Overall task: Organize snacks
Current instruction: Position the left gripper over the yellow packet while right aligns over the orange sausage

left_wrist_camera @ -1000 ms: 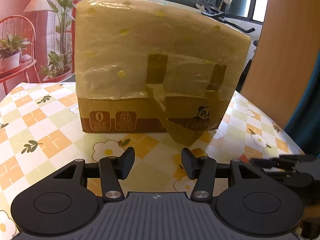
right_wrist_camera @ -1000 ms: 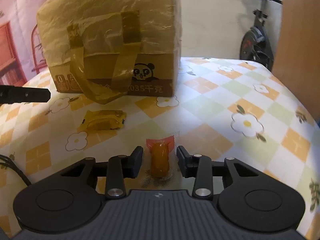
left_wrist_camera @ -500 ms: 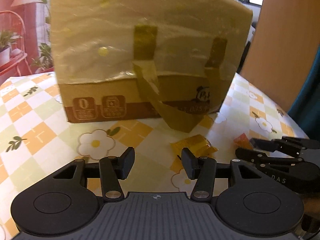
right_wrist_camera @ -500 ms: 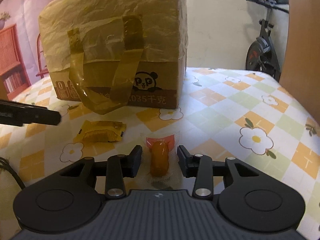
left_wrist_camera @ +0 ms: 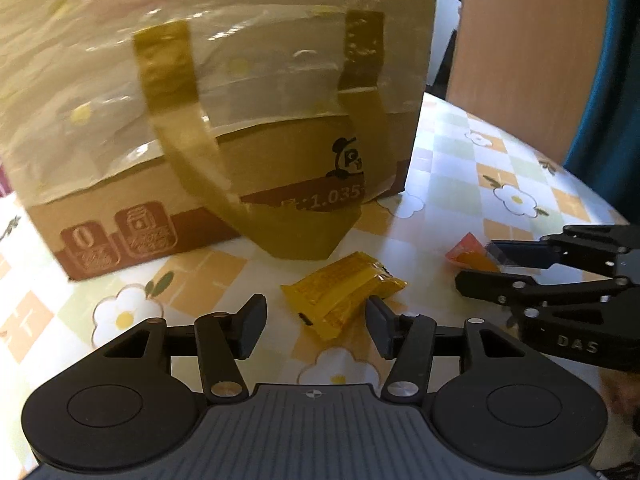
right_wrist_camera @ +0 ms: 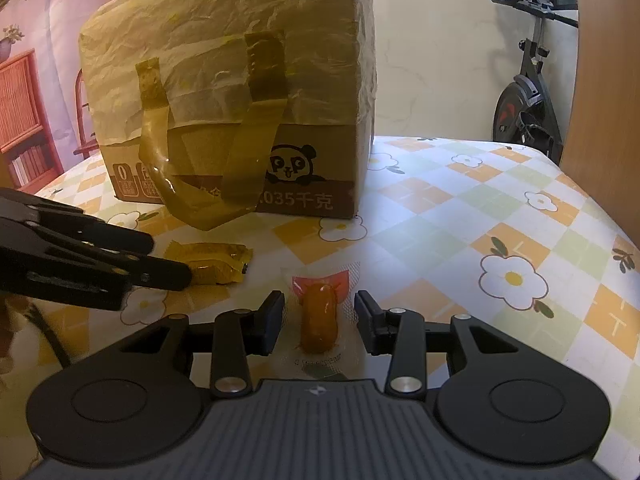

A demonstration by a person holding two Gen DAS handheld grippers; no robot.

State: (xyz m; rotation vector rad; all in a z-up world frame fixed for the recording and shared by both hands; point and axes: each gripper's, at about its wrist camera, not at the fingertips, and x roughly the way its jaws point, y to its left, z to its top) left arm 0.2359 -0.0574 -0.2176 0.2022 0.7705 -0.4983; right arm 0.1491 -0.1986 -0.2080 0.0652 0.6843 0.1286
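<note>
- While the left tongs (left_wrist_camera: 316, 326) hang low over the worktop (left_wrist_camera: 500, 168), their jaws stand partly apart and have just been opening; the yellow snack packet (left_wrist_camera: 340, 294) lies between the tips, its right end just beside the right pad, and no pad presses on it.
- The right tongs (right_wrist_camera: 318, 320) are at their narrowest, with the orange sausage snack (right_wrist_camera: 318, 318) in its clear wrapper between the jaws; in the right wrist view a small gap shows between each pad and the sausage itself, so whether they pinch the wrapper cannot be told.
- In the left wrist view the right tongs (left_wrist_camera: 486, 266) come in from the right edge, their tips around the red end of that snack (left_wrist_camera: 470, 254).
- The yellow snack packet (right_wrist_camera: 216, 264) lies flat on the worktop's flower-and-check cloth (right_wrist_camera: 512, 276), left of the sausage snack and apart from it.
- Behind both snacks stands a cardboard box (right_wrist_camera: 304, 196) with a panda print, its upper part wrapped in yellowish film (right_wrist_camera: 224, 52).
- A loop of brown tape (right_wrist_camera: 208, 188) hangs down the box front and touches the worktop.
- Beyond the far edge stands an exercise bike (right_wrist_camera: 524, 108).
</note>
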